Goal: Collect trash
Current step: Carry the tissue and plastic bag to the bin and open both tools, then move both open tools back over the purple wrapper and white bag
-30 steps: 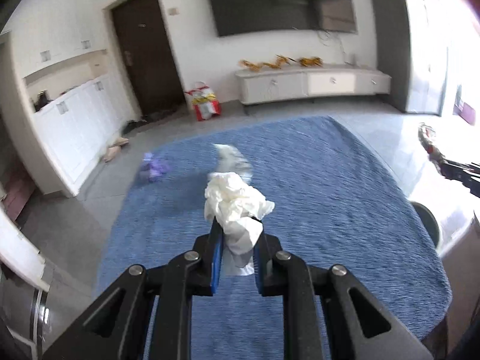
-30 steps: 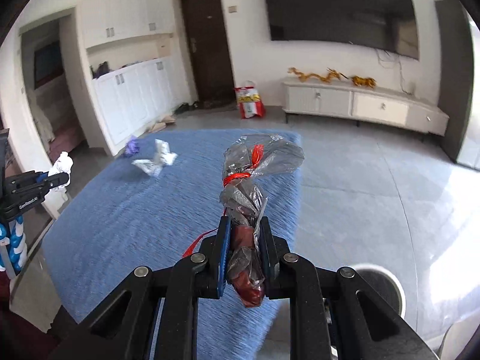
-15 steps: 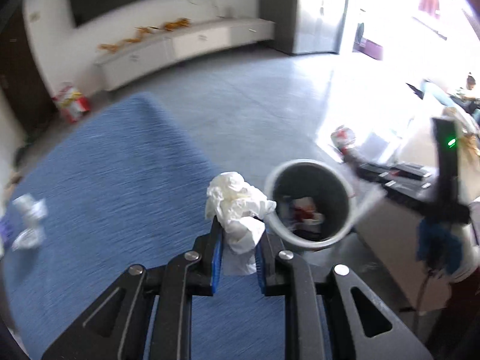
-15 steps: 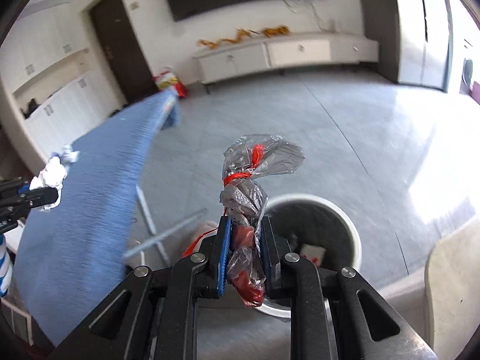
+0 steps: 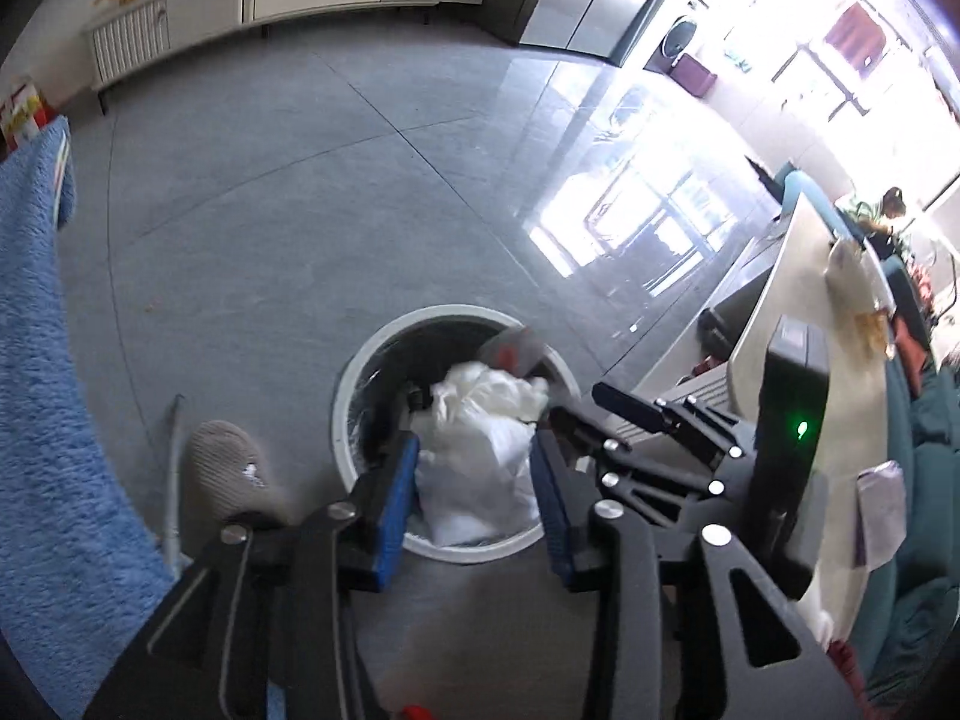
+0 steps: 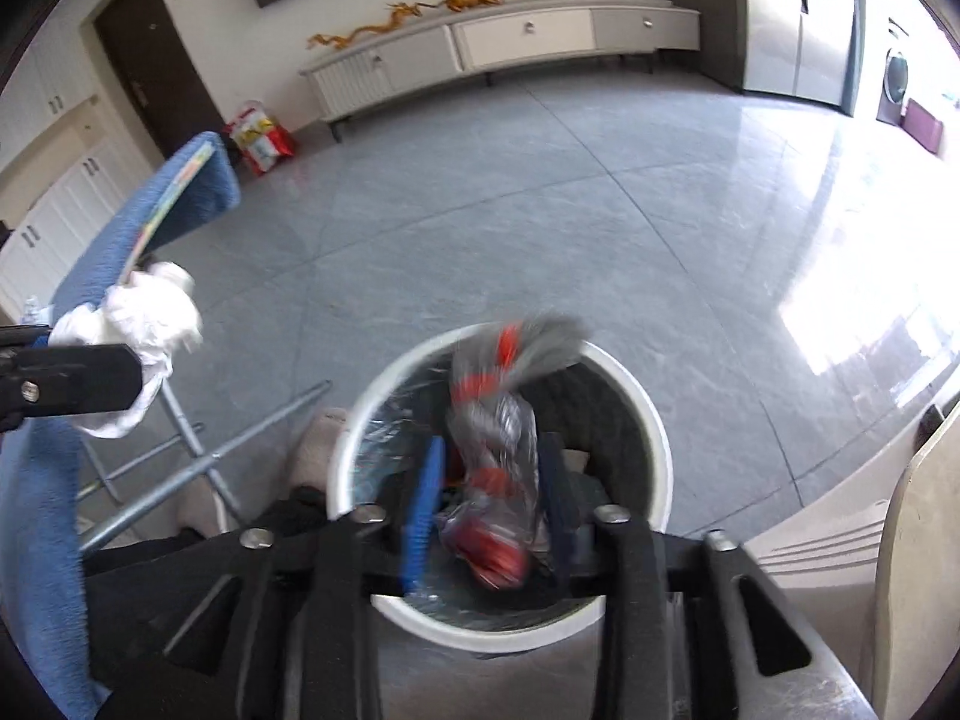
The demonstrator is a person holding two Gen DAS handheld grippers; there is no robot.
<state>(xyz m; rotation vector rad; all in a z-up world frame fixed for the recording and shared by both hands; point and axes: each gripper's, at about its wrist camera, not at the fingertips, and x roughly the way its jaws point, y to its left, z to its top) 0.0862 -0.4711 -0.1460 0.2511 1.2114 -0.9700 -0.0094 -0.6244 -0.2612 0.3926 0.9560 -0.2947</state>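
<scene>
Both grippers are hanging over the white-rimmed trash bin [image 5: 384, 354] that is standing on the grey tiled floor [image 5: 270, 228], just right of the blue-covered table [image 5: 36, 360]. In the left wrist view the left gripper [image 5: 474, 495] is pointing down at the bin with its jaws spread apart, and the crumpled white tissue [image 5: 480, 450] is sitting in the gap between the blue pads [image 5: 393, 510], over the bin's near side; whether the pads are touching it cannot be told. The right wrist view is showing the same tissue [image 6: 144, 354] at the left edge, bunched against the tip of the left gripper [image 6: 129, 381], beside the table's metal legs [image 6: 198, 462]. The right gripper [image 6: 489, 501] is also aimed into the bin [image 6: 648, 420], its jaws parted wider than the clear plastic wrapper [image 6: 495, 450] with red bands that is lying between them; the wrapper is blurred and is standing clear of the left pad [image 6: 423, 510], inside the bin's opening. A grey slipper [image 5: 225, 468] is resting on the floor just left of the bin. A low white cabinet [image 6: 498, 42] is running along the far wall.
</scene>
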